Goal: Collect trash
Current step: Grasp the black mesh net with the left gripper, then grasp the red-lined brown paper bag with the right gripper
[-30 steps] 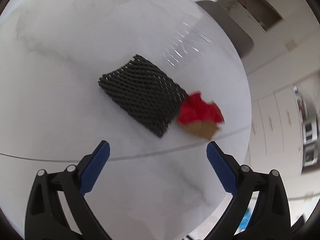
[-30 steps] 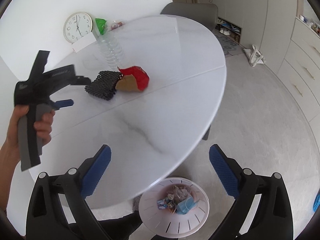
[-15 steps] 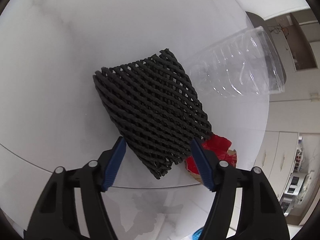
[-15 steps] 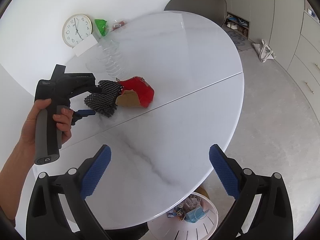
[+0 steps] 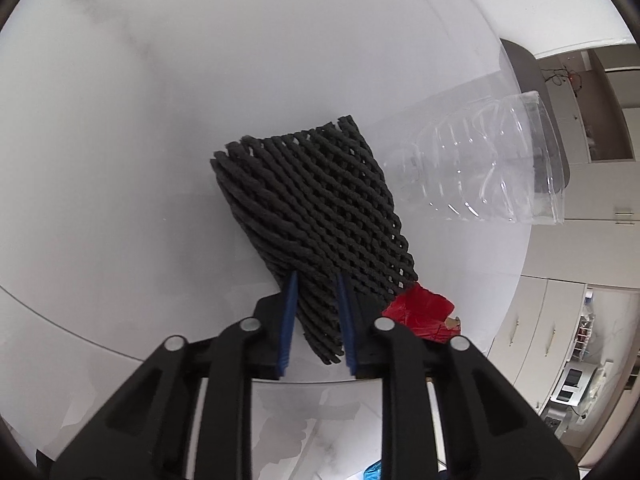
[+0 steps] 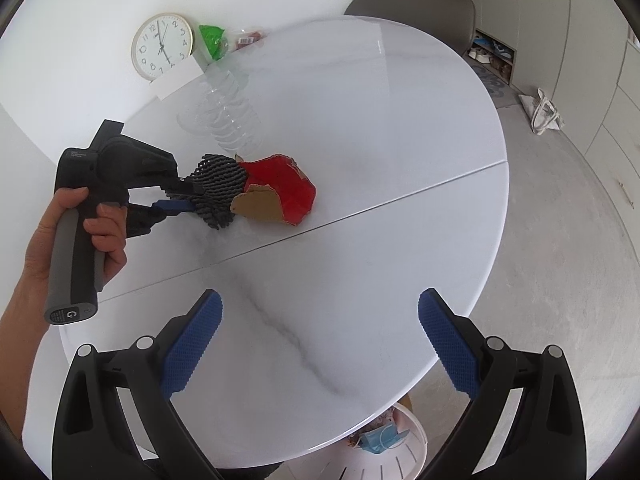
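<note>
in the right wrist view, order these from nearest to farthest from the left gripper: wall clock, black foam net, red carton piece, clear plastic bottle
1. black foam net, clamped between the left gripper fingers
2. red carton piece, just right of the net
3. clear plastic bottle, behind the net
4. wall clock, at the wall

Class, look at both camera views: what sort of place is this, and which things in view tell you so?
Probably a home dining area: a round marble table with a chair tucked behind it, a clock leaning on the wall, and built-in cabinets with shoes stored beneath.
</note>
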`<state>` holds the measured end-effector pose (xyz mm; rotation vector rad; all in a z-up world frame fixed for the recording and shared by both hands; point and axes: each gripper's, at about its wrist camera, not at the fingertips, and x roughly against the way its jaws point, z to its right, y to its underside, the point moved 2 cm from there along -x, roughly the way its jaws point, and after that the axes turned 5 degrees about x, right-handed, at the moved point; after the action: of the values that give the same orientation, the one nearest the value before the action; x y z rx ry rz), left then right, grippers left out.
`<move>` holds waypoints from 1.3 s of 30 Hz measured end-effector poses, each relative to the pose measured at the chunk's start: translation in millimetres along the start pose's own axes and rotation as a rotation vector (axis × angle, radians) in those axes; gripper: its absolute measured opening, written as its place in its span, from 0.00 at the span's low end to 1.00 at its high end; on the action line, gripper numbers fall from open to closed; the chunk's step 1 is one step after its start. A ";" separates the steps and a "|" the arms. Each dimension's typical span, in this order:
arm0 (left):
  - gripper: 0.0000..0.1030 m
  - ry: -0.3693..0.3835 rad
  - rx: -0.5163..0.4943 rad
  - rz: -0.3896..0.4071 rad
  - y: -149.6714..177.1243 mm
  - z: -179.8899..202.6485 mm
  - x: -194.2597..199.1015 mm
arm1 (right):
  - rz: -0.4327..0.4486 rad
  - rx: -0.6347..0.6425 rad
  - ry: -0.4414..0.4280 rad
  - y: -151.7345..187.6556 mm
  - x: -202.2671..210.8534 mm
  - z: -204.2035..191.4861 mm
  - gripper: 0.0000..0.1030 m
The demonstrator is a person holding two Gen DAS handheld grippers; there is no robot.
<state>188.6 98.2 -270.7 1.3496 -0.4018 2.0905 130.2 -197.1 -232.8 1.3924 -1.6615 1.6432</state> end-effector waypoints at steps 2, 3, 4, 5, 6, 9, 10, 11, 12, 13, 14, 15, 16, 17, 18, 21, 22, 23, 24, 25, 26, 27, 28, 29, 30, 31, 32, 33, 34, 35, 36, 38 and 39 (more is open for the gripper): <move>0.14 0.008 0.004 -0.011 -0.7 -5.6 -0.4 | -0.002 0.019 0.002 -5.7 -4.4 -2.7 0.95; 0.13 0.012 0.003 -0.015 -3.3 -8.0 -1.3 | -0.002 0.031 0.002 -9.1 -6.5 -4.6 0.95; 0.13 0.017 0.001 -0.019 -4.8 -9.8 -1.9 | -0.001 0.042 0.002 -12.4 -8.5 -6.2 0.95; 0.12 0.022 0.000 -0.022 -5.5 -11.7 -1.9 | 0.000 0.056 0.006 -16.5 -10.7 -8.2 0.95; 0.12 0.027 -0.002 -0.025 -5.5 -12.7 -2.4 | 0.001 0.070 0.011 -20.3 -13.1 -10.0 0.95; 0.11 0.036 -0.006 -0.036 -7.1 -9.1 -6.5 | 0.006 0.108 0.026 -35.1 -19.0 -16.9 0.95; 0.11 0.039 -0.005 -0.039 -8.2 -9.4 -7.2 | 0.008 0.113 0.029 -39.1 -20.2 -18.2 0.95; 0.10 0.046 -0.004 -0.042 -9.2 -7.4 -8.5 | 0.011 0.118 0.030 -42.5 -20.6 -19.6 0.95; 0.10 0.056 -0.004 -0.048 -9.8 -8.0 -8.3 | 0.014 0.121 0.030 -46.0 -21.2 -21.3 0.95; 0.10 0.066 -0.004 -0.049 -10.2 -8.9 -7.4 | 0.018 0.124 0.029 -49.5 -21.9 -23.7 0.95; 0.10 0.075 -0.008 -0.051 -10.3 -9.1 -5.9 | 0.022 0.128 0.026 -52.5 -22.6 -26.1 0.95; 0.10 0.082 -0.013 -0.051 -10.7 -9.9 -3.8 | 0.025 0.135 0.022 -55.0 -23.6 -28.8 0.95; 0.10 0.088 -0.021 -0.048 -10.7 -9.8 -1.5 | 0.027 0.146 0.019 -56.5 -25.2 -30.5 0.95; 0.10 0.090 -0.030 -0.045 -10.6 -8.6 0.1 | 0.030 0.167 0.017 -58.8 -27.5 -33.5 0.95; 0.10 0.095 -0.044 -0.043 -10.3 -7.4 2.7 | 0.032 0.187 0.017 -59.7 -29.5 -35.8 0.95; 0.10 0.103 -0.089 -0.026 -7.4 -9.6 13.8 | 0.022 0.290 0.014 -65.7 -43.5 -43.0 0.95; 0.10 0.104 -0.106 -0.019 -7.1 -7.7 17.4 | 0.013 0.342 0.007 -68.3 -51.6 -45.9 0.95; 0.10 0.103 -0.124 -0.011 -5.7 -8.2 22.2 | 0.003 0.381 0.001 -70.7 -57.6 -48.4 0.95; 0.10 0.101 -0.141 -0.005 -5.0 -6.9 25.4 | -0.012 0.424 0.001 -72.7 -64.9 -50.4 0.95; 0.10 0.098 -0.162 0.005 -3.5 -7.2 30.3 | -0.029 0.480 0.005 -75.6 -74.1 -53.5 0.95; 0.10 0.094 -0.178 0.014 -2.4 -7.7 34.2 | -0.041 0.530 0.001 -78.3 -82.6 -56.1 0.95; 0.10 0.089 -0.199 0.022 -1.0 -9.6 39.7 | -0.054 0.565 -0.001 -80.4 -89.5 -58.1 0.95; 0.10 0.087 -0.219 0.028 0.7 -11.2 44.5 | -0.073 0.611 0.010 -83.7 -100.0 -60.3 0.95; 0.10 0.084 -0.231 0.034 1.7 -12.9 48.4 | -0.089 0.645 0.022 -86.4 -108.9 -61.7 0.95; 0.10 0.076 -0.253 0.041 4.2 -14.9 53.4 | -0.111 0.682 0.029 -89.7 -119.9 -63.1 0.95; 0.10 0.071 -0.270 0.045 7.5 -16.1 57.1 | -0.127 0.704 0.030 -91.8 -128.1 -65.1 0.95; 0.10 0.063 -0.293 0.051 10.6 -17.8 61.7 | -0.147 0.722 0.024 -94.4 -136.2 -66.7 0.95; 0.10 0.060 -0.309 0.054 13.3 -21.2 66.3 | -0.163 0.735 0.016 -96.2 -143.5 -68.2 0.95; 0.10 0.058 -0.327 0.057 16.5 -22.9 70.6 | -0.182 0.748 0.006 -97.8 -151.3 -69.9 0.95; 0.10 0.057 -0.342 0.060 18.9 -24.7 74.6 | -0.194 0.759 -0.001 -98.9 -157.0 -71.5 0.95; 0.10 0.055 -0.361 0.066 22.3 -27.6 80.4 | -0.202 0.767 -0.010 -99.5 -160.9 -73.2 0.95; 0.10 0.053 -0.397 0.075 30.8 -30.0 89.7 | -0.212 0.781 -0.020 -99.9 -165.5 -76.5 0.86; 0.10 0.054 -0.412 0.078 33.8 -32.9 94.2 | -0.219 0.784 -0.031 -99.6 -166.8 -77.6 0.80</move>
<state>116.0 121.3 -197.9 1.0457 -0.8227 1.9606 256.4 -47.7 -307.0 1.8578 -0.8286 2.2472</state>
